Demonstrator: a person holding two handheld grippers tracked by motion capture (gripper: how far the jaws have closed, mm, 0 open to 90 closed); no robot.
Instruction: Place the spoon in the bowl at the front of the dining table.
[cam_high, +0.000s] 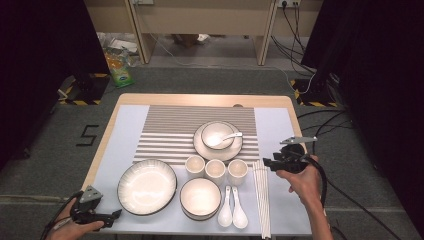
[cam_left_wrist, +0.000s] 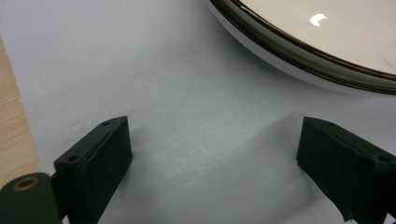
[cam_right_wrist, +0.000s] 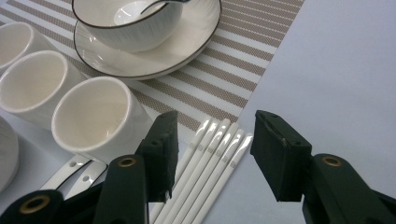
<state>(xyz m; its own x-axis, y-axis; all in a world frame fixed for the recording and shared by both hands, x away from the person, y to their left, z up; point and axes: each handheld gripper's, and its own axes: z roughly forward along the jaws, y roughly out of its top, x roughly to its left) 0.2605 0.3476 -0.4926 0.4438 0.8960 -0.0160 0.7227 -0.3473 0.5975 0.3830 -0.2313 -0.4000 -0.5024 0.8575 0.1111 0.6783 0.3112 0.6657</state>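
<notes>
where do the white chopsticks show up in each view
high view: chopsticks lie lower right, right of the cups.
right gripper view: bottom centre, tips between the open right gripper fingers.
left gripper view: not in it.
shared landmark: the striped mat.

My left gripper (cam_high: 92, 212) and right gripper (cam_high: 287, 161) are black, brass-eyeleted, each topped by a grey three-cornered plate, trailing black cables.

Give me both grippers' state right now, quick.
Left gripper: open, jaws wide over bare mat, holding nothing.
Right gripper: open, jaws straddling the chopsticks, not gripping them.
</notes>
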